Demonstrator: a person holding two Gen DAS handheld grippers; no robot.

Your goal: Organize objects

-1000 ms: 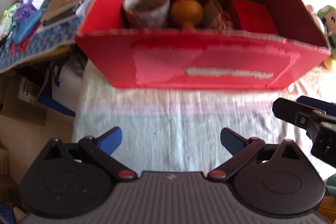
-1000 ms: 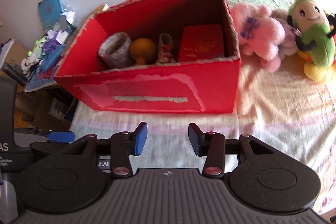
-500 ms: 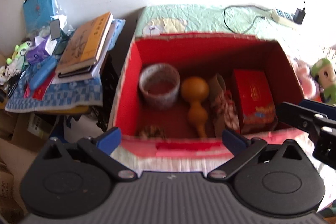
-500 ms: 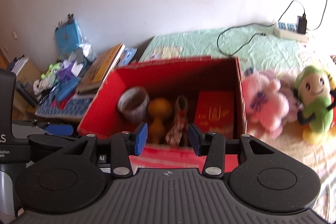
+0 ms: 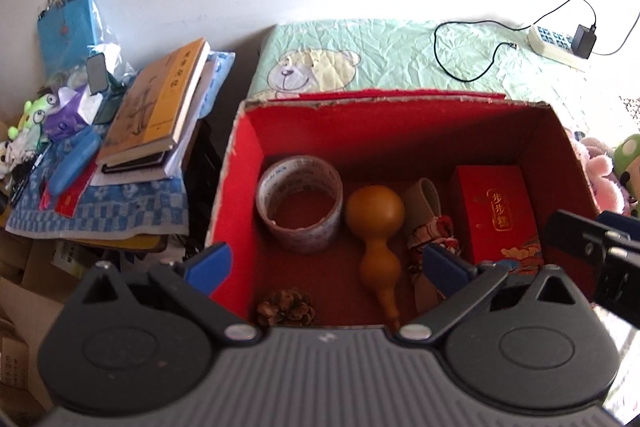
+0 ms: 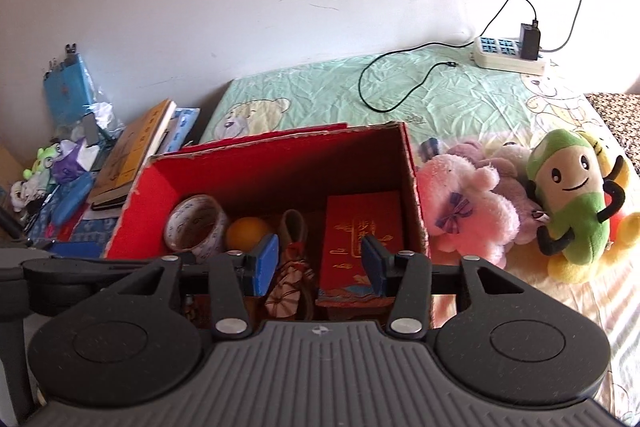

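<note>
1. Box point(image 5: 236, 187), red and open-topped, sits on the bed point(image 6: 320, 87) with both grippers hanging over its near side.
2. Inside, left to right: a tape roll point(image 5: 299, 203), a gourd point(image 5: 376, 239), a small patterned pouch point(image 5: 430, 227) and a red carton point(image 5: 496, 211); a pine cone point(image 5: 286, 308) lies by the near wall.
3. Only the left view shows the cone; in the right view it is hidden, and just the gourd's top point(image 6: 246, 233) clears the gripper there.
4. What the pouch really is stays hard to tell.
5. Left gripper point(image 5: 326, 263) stands wide open, holding nothing.
6. Right gripper point(image 6: 318, 263) has just been opening its jaws; they are parted and grip nothing, with the pouch and carton seen below them.
7. Only the right view shows the plush toys point(image 6: 520, 211) right of the box in full; the left view cuts them off at its edge.
8. Books point(image 5: 156, 107) and clutter lie left of the box.
9. A power strip point(image 6: 508, 55) lies at the far side of the bed.
</note>
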